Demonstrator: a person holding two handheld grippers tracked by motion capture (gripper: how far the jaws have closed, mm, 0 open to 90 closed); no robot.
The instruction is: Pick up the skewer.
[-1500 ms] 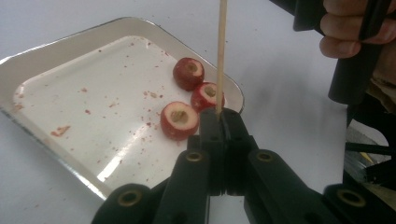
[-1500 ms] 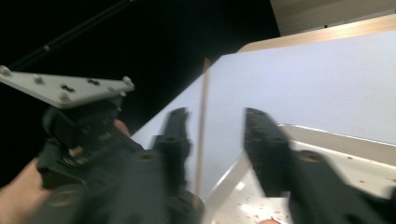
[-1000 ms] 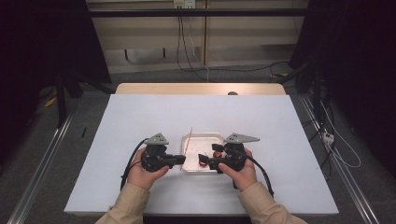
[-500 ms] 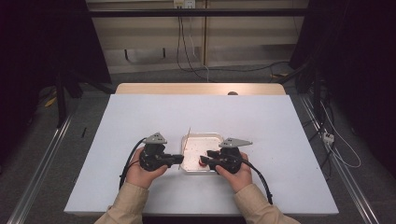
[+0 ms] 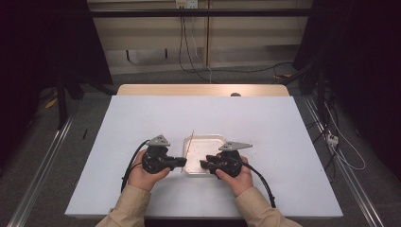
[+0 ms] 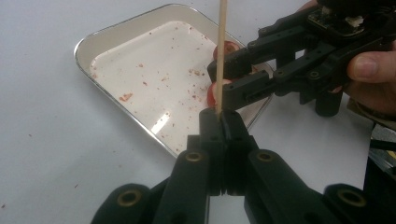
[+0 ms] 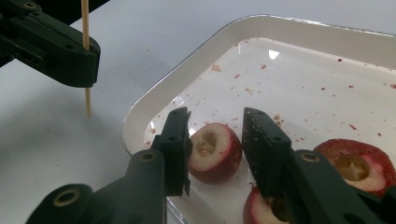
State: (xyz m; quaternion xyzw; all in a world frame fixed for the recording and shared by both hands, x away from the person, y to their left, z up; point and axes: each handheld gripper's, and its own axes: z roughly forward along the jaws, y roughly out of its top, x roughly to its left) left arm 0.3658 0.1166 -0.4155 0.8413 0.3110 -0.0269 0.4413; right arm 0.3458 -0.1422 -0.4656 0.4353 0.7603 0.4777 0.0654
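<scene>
The left tool (image 6: 219,122) clamps a bare skewer (image 6: 222,42) upright. The right tool (image 7: 215,140) has just been closing around a cored fruit piece (image 7: 214,151) in the tray (image 7: 187,70), seemingly gripping it; no threading done.

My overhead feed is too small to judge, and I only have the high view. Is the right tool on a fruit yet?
Observer: Yes. The right tool has just been closing, with its jaws on both sides of a cored fruit half.
Operator: Any other fruit?
Observer: Another half lies beside it in the tray.
Operator: And the skewer?
Observer: The left tool is shut on the skewer, which is upright with its tip over the table beside the tray.
</scene>
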